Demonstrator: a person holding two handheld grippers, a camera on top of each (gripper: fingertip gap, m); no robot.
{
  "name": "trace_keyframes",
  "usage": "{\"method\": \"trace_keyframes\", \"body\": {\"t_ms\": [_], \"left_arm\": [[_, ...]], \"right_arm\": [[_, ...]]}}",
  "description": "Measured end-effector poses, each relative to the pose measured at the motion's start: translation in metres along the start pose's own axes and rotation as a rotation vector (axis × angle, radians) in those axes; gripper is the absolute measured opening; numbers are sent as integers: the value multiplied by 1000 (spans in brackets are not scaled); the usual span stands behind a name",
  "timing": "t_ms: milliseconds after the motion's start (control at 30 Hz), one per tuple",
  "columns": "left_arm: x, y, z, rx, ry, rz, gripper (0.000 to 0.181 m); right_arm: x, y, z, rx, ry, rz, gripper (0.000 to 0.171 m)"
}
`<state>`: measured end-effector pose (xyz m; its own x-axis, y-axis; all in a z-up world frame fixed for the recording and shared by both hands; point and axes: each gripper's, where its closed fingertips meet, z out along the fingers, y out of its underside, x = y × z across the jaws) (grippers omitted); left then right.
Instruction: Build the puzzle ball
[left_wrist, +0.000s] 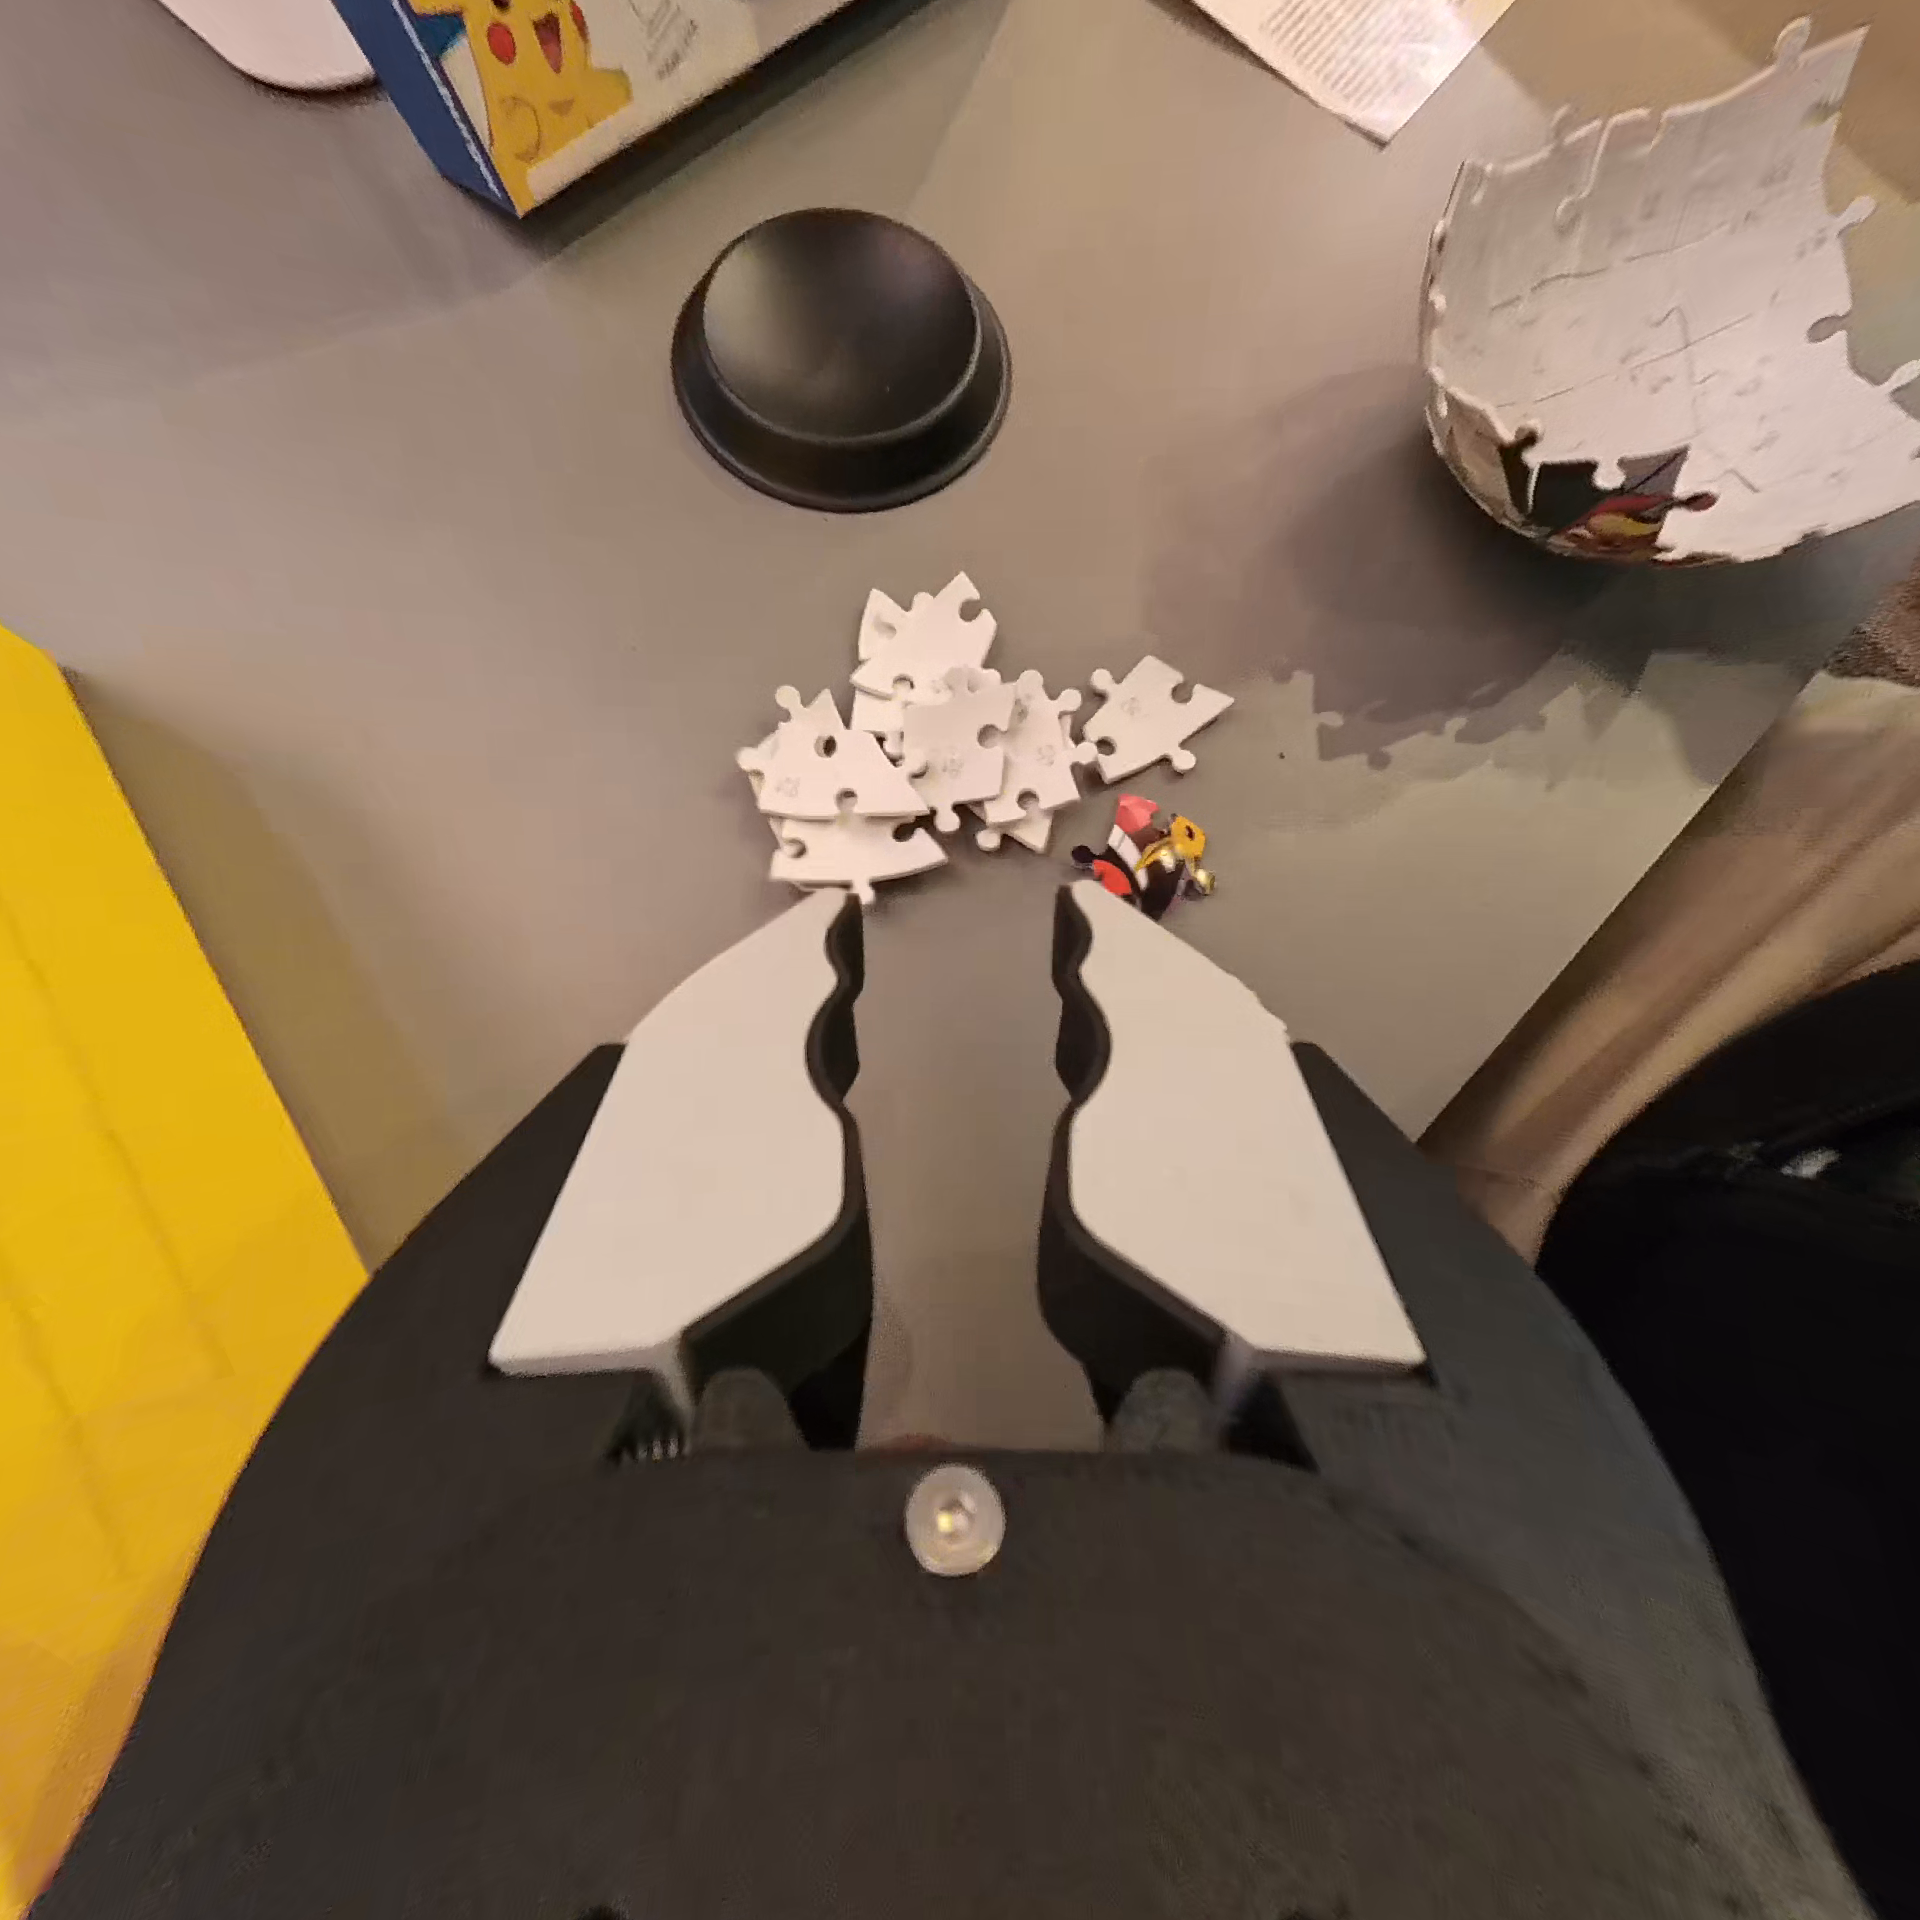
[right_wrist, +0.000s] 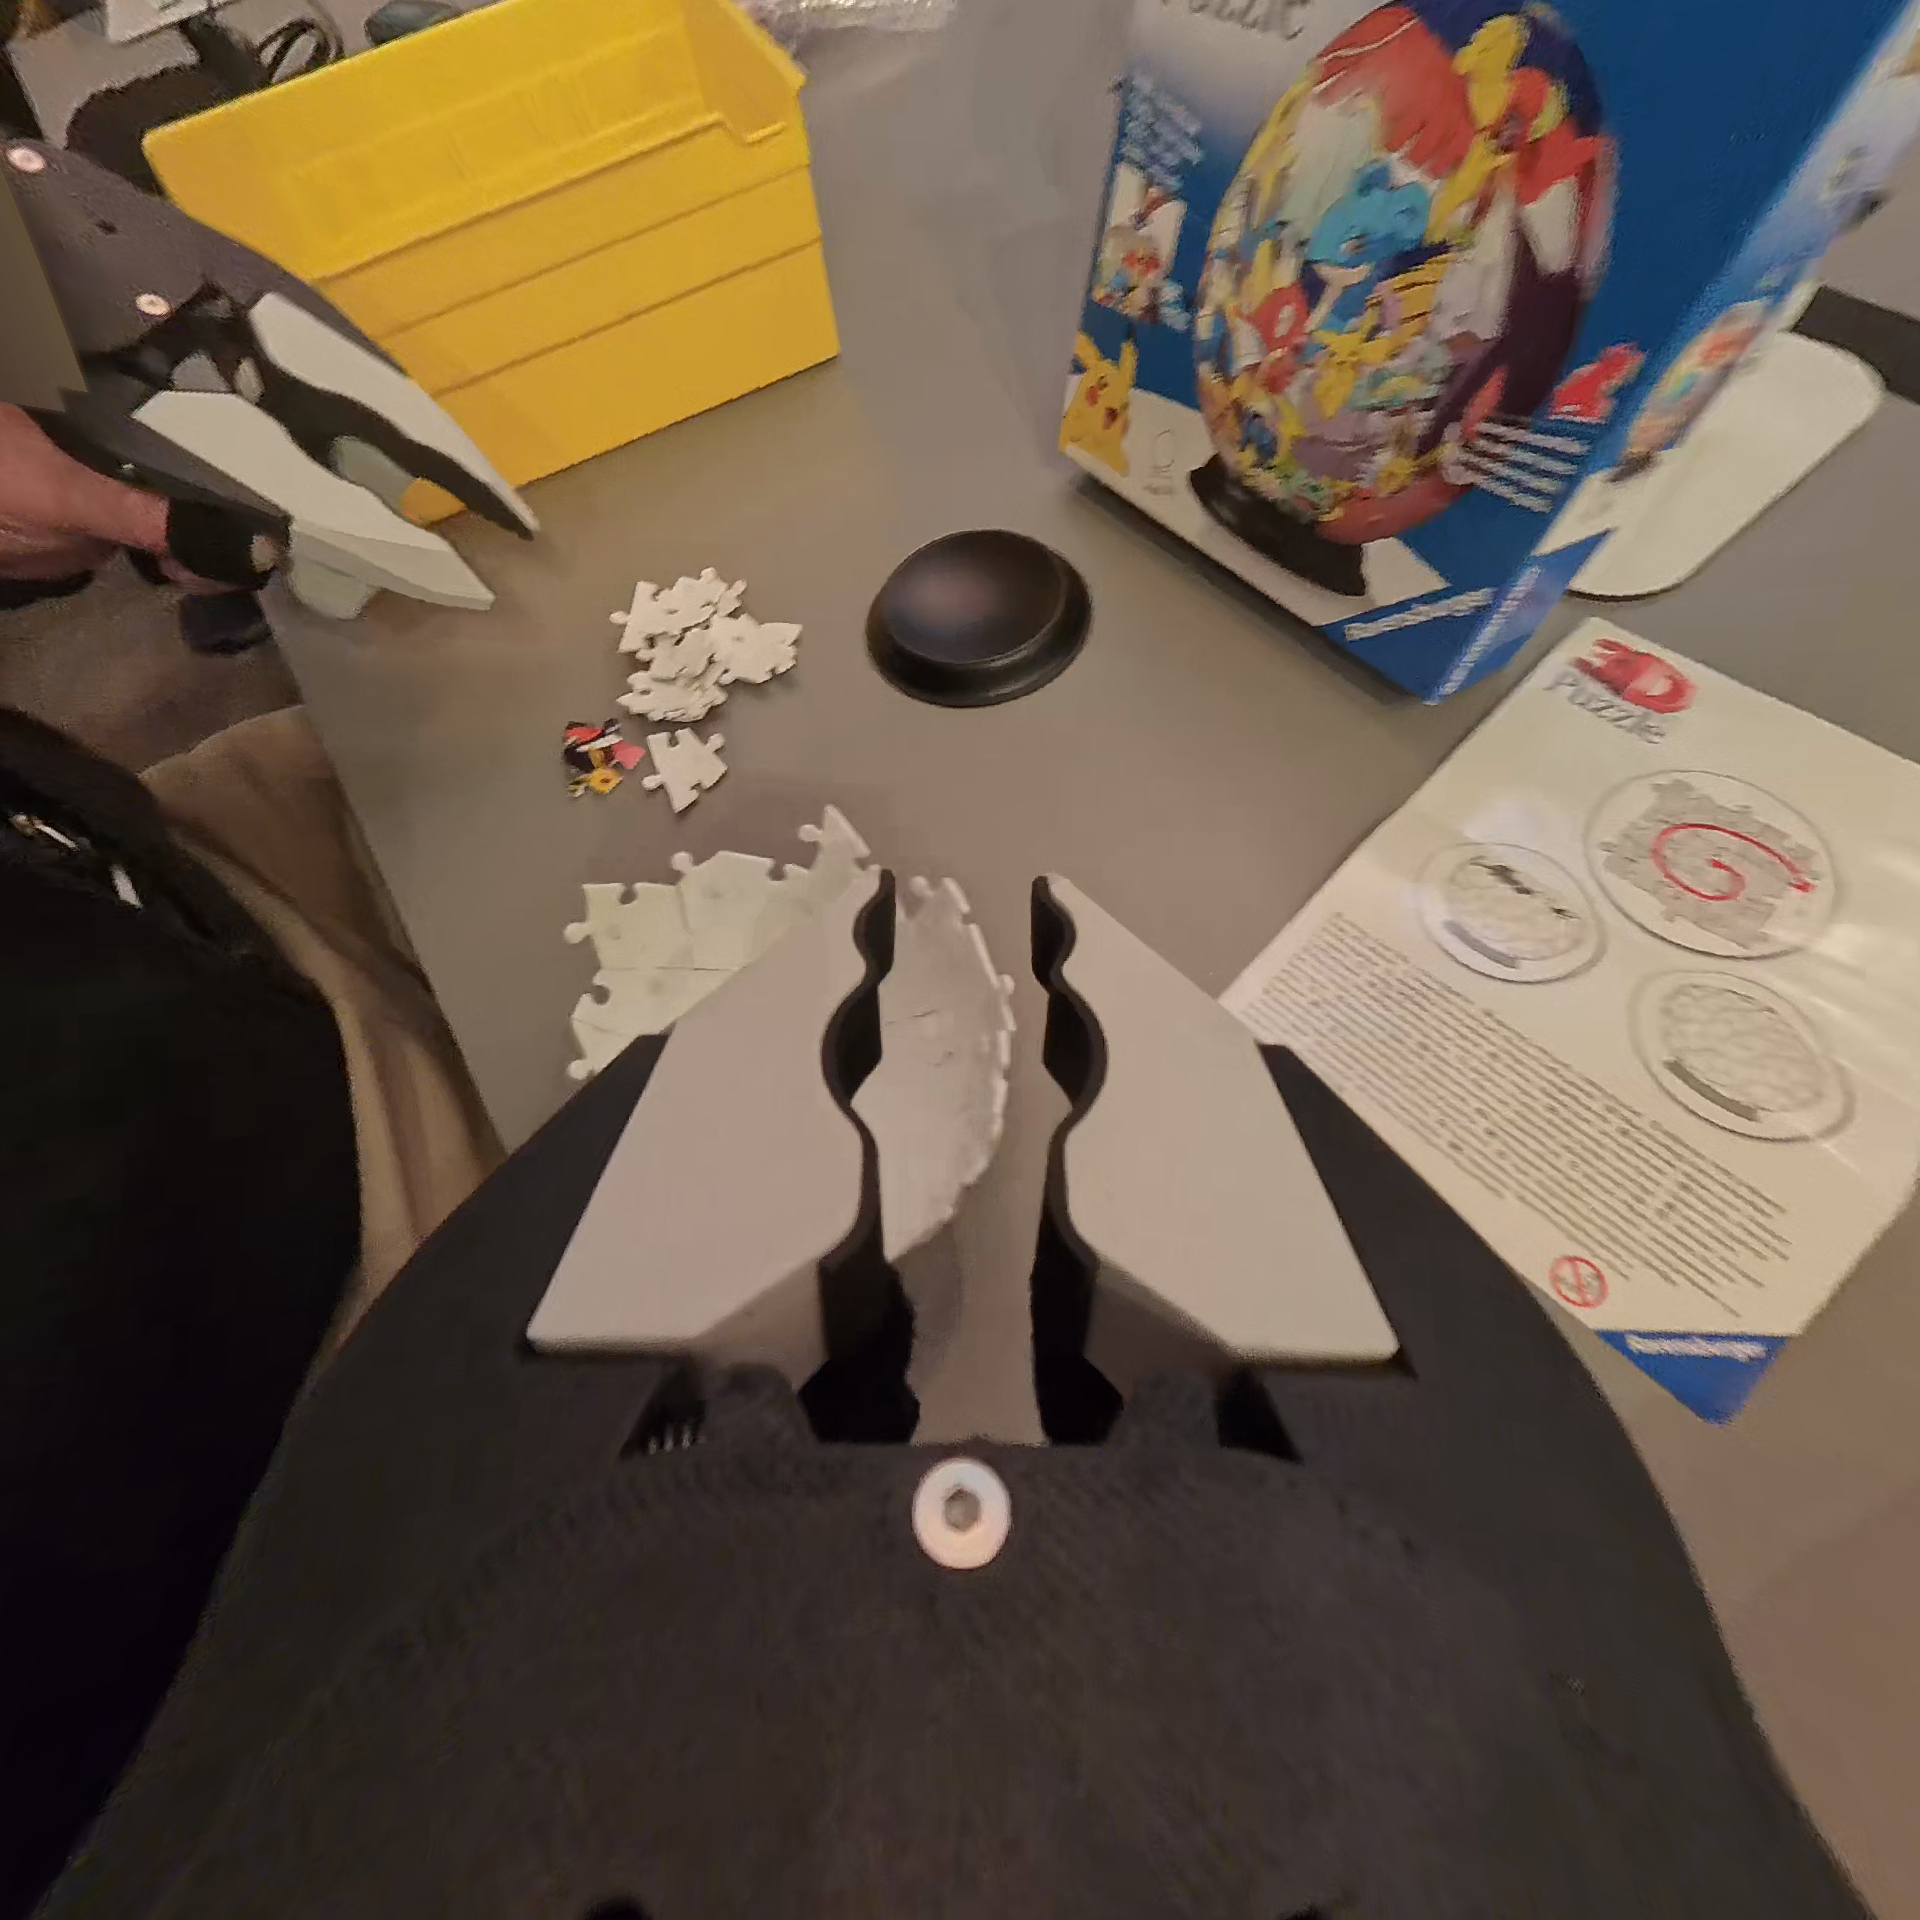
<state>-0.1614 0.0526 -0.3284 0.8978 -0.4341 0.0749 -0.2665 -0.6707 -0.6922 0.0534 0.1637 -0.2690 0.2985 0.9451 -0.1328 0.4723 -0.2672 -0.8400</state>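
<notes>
So the left gripper (left_wrist: 958, 902) is hovering over the grey table (left_wrist: 416, 623) with its fingers spread apart and nothing between them, pointing right at the little heap of loose white pieces (left_wrist: 914, 748) lying face down. One colourful piece (left_wrist: 1153, 847) is sitting face up just beside that heap, near the tip of the right-hand finger. The black stand (left_wrist: 840, 358) is sitting a bit beyond the pile, bare. Over on the other side, the right gripper (right_wrist: 961, 883) is also spread, and the half-built puzzle ball shell (right_wrist: 717, 925) is lying on the table under it, curved and showing its white inside, with part of the shell's edge showing in the gap between the fingers; can't tell if they're actually touching it. The yellow bin (right_wrist: 540, 229) is standing at the far left, the puzzle box (right_wrist: 1455, 343) is standing upright behind the stand, and the instruction sheet (right_wrist: 1558, 997) is lying flat to the right.
</notes>
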Motion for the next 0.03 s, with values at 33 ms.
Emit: {"method": "trace_keyframes", "body": {"t_ms": [33], "left_arm": [[3, 3, 3, -16, 3, -6, 36]], "right_arm": [[-7, 0, 4, -20, -20, -12, 26]]}}
